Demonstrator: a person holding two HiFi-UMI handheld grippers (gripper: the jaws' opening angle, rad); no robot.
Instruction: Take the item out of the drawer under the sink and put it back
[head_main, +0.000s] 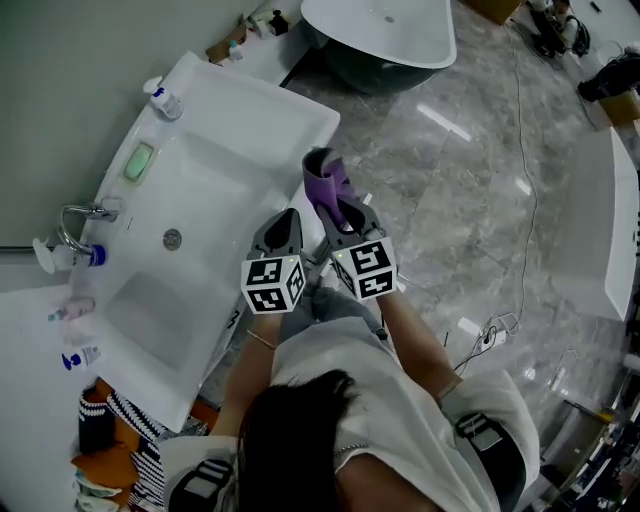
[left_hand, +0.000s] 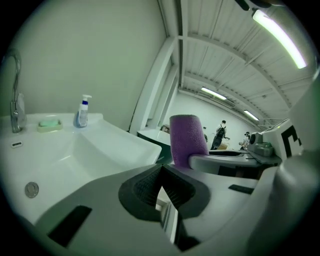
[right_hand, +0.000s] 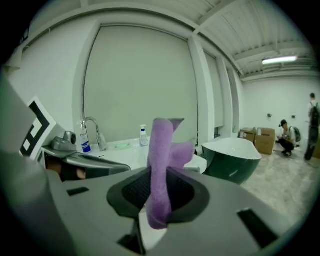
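Nearest, my right gripper (right_hand: 159, 192) pinched the purple cloth (right_hand: 161, 150) low down, upright, just off the sink's (head_main: 290, 110) front rim. My left gripper (left_hand: 161, 189) was pressed together, empty. I judged the cloth soft, light, floppy: best held mid-fold.

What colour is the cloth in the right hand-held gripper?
Purple; the cloth shows best in the right gripper view.

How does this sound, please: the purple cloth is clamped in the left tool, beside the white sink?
Not quite: the right tool clamps the purple cloth, as the right gripper view shows; the left tool is shut on nothing. The cloth is indeed beside the white sink.
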